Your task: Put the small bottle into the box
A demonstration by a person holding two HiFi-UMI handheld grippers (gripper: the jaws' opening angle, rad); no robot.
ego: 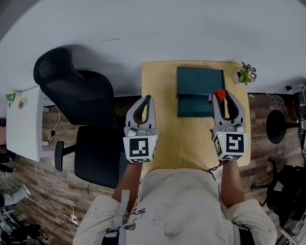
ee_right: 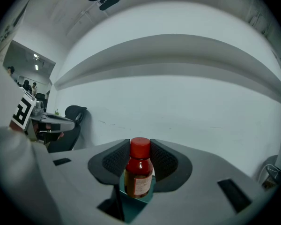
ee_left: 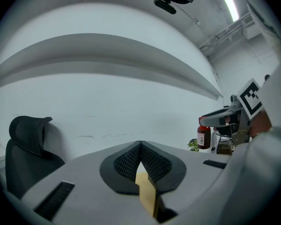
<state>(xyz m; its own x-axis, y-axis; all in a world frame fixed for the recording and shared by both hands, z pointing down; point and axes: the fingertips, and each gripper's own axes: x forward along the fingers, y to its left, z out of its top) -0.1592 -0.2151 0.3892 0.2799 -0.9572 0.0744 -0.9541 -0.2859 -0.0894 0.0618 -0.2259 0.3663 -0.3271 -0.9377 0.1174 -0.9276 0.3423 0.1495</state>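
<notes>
A small brown bottle [ee_right: 139,175] with a red cap hangs upright between the pads of my right gripper [ee_right: 140,161], which is shut on it. In the head view the red cap of the bottle [ego: 220,94] shows at the tips of the right gripper [ego: 222,97], over the right edge of the dark teal box [ego: 200,88] on the yellow table [ego: 163,137]. The left gripper [ego: 145,102] hovers above the table's left edge, and in its own view the left gripper [ee_left: 140,149] has its jaws closed together with nothing between them. From there the bottle [ee_left: 204,136] is visible at the right.
A black office chair [ego: 81,111] stands left of the table. A small potted plant [ego: 246,73] sits at the table's far right corner. A white wall runs behind the table. A white desk [ego: 24,121] is at far left, cables lie on the wooden floor.
</notes>
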